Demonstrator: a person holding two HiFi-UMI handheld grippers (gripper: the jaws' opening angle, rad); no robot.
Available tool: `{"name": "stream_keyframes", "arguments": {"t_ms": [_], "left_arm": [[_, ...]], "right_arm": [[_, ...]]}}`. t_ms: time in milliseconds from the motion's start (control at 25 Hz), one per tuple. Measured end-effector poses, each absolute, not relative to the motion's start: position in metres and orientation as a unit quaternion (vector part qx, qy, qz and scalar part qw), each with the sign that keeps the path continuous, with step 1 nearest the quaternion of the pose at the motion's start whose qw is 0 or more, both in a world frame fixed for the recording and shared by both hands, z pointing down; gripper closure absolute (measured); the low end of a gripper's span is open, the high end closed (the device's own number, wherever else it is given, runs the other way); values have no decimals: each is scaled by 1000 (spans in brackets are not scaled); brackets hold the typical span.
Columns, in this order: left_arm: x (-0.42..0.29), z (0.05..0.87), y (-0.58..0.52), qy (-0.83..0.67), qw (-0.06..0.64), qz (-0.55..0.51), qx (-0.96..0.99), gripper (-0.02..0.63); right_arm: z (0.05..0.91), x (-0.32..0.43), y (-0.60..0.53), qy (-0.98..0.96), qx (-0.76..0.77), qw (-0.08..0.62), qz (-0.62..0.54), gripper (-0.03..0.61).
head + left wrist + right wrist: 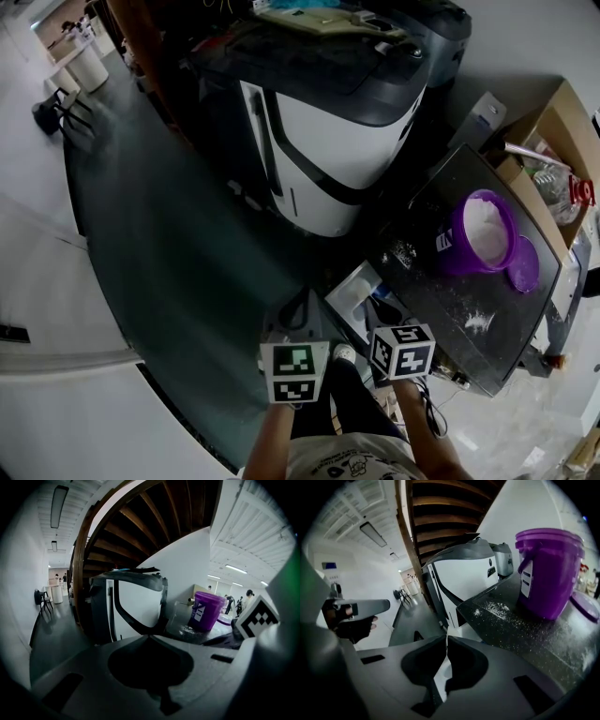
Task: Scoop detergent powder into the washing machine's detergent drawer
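The washing machine (323, 141), white with a dark top, stands ahead of me. To its right is a dark table (525, 328) with an open purple bucket (483, 230) of white detergent powder. Its purple lid (523, 264) lies beside it. A white open box (361, 295), possibly the drawer, sits low between machine and table. My left gripper (302, 302) and right gripper (382, 309) hover side by side just in front of it, both shut and holding nothing. The left gripper (150, 637) points at the machine (136, 606) and the right gripper (446, 641) at the table's corner, short of the bucket (548, 573).
Spilled powder (478, 322) dusts the tabletop, as does a patch of powder (497, 609) near the bucket. A cardboard box (553, 141) with odds and ends stands behind the table. A dark floor mat (169, 244) runs to the left. Chairs (56, 108) stand far off.
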State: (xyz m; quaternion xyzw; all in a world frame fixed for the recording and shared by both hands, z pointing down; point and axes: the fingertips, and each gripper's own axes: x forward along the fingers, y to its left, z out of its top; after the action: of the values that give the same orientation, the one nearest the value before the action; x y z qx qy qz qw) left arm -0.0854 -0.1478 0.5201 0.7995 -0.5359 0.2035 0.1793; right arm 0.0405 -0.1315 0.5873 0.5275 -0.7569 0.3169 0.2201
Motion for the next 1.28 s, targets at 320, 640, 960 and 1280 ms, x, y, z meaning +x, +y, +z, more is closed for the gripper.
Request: {"name": "stream_keyframes", "arguments": {"t_ms": [320, 640, 960, 1280], "left_arm": [[-90, 524, -145, -541, 186, 204, 794, 612], [-96, 528, -142, -547, 194, 202, 789, 612], [-101, 532, -139, -552, 199, 202, 784, 612], [-106, 534, -135, -557, 202, 203, 779, 612]], "right_arm": [[593, 32, -133, -760, 519, 320, 225, 557], [604, 22, -129, -753, 487, 434, 91, 557], [607, 18, -128, -723, 462, 513, -37, 557], [612, 17, -127, -703, 440, 552, -92, 557]]}}
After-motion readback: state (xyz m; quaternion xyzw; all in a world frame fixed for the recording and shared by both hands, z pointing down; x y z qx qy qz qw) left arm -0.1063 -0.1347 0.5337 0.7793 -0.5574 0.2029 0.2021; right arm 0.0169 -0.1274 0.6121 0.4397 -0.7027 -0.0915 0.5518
